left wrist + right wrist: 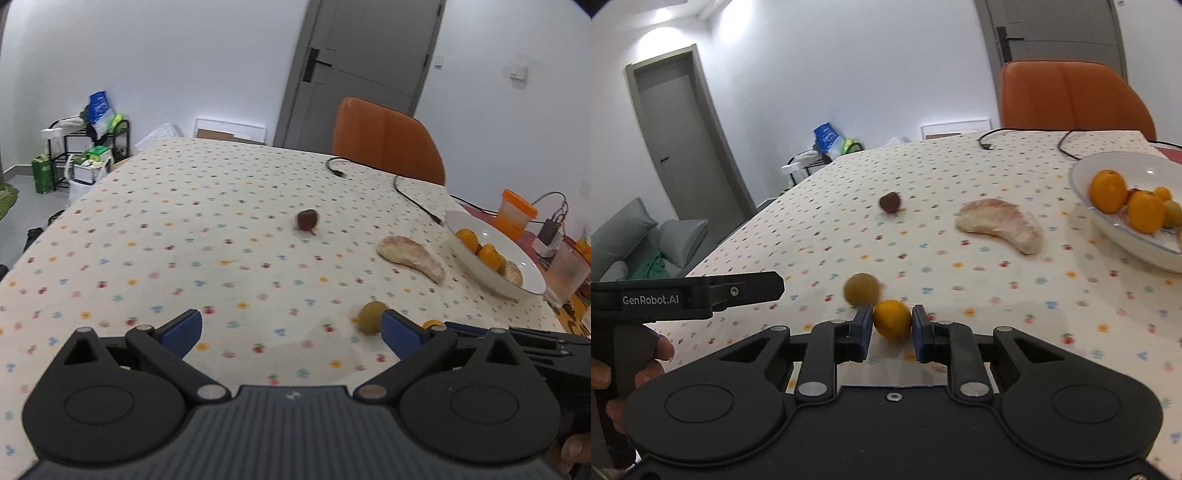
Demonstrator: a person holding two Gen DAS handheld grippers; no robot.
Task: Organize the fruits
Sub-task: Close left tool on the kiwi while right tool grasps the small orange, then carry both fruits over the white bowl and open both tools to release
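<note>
four fruits lie loose on the dotted tablecloth [960,236]: one small orange citrus [892,319], one yellow-green round fruit [861,288], one dark red fruit [889,202] and one pale pomelo segment [1001,225]. the right gripper [891,328] is clenched on the small orange citrus, a blue pad pressed to each side of it, low over the cloth. the yellow-green fruit sits just beside that citrus, touching the gripper's left pad, and looks blurred. the left gripper [291,332] is released, its two blue pads spread wide with only cloth between them; the yellow-green fruit lies just off its right pad. the dark red fruit rests alone, well apart toward the middle of the table. one white bowl [1082,184] stands at the right, near the pomelo segment, holding at least two oranges [1108,192], a smaller orange fruit and a greenish one; more inside cannot be counted. one orange chair [1071,96] stands behind the table
</note>
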